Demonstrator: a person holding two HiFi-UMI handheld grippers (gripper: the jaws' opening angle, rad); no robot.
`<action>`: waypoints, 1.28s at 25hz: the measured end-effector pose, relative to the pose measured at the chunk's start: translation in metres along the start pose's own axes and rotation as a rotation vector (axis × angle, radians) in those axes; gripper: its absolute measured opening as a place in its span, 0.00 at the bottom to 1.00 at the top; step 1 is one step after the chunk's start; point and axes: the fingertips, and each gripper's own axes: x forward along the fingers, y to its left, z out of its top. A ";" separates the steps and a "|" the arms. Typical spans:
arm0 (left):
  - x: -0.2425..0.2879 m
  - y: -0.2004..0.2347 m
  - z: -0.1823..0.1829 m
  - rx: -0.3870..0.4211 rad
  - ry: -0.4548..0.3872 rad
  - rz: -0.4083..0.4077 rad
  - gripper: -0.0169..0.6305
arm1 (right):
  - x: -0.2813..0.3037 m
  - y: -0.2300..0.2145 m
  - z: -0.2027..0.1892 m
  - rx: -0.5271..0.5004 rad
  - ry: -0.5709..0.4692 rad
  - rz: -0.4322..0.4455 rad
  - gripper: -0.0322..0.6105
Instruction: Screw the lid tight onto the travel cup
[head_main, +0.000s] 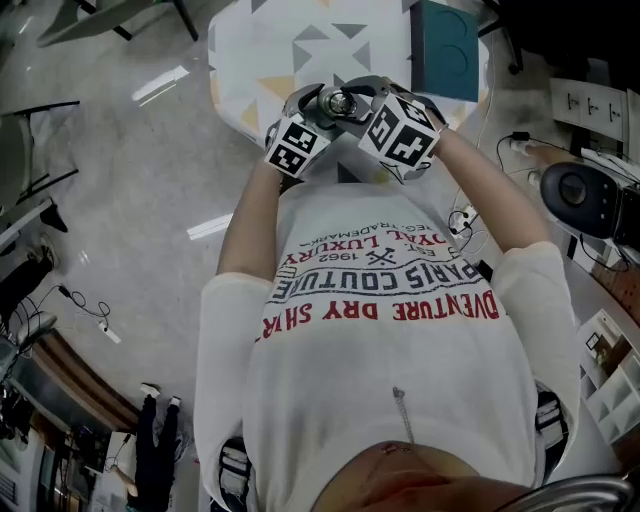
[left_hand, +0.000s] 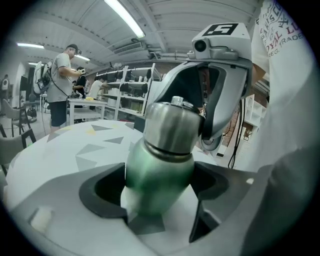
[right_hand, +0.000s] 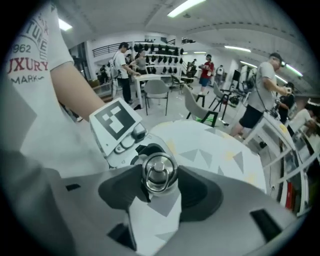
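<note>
Green travel cup, lid facing right tongs

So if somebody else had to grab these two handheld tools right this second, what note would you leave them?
Left gripper: jaws shut on the green body of the travel cup, which is held over the patterned table.
Right gripper: jaws shut on the steel lid, gripping it end-on and facing the left gripper.
Done: the lid sits on the cup's mouth.
Left: keep the body steady and twist the lid until it is tight. The pictures do not show how far it is threaded. Then let go of it.
</note>
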 end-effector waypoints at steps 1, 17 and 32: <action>0.000 0.000 0.000 0.000 -0.001 0.000 0.64 | 0.000 -0.001 0.000 0.032 -0.011 -0.020 0.42; 0.000 0.000 -0.001 -0.006 -0.003 0.000 0.64 | -0.010 0.006 -0.002 -0.240 0.013 0.035 0.48; 0.001 0.000 0.000 -0.002 0.003 0.002 0.64 | 0.003 0.016 -0.004 -0.564 0.218 0.332 0.45</action>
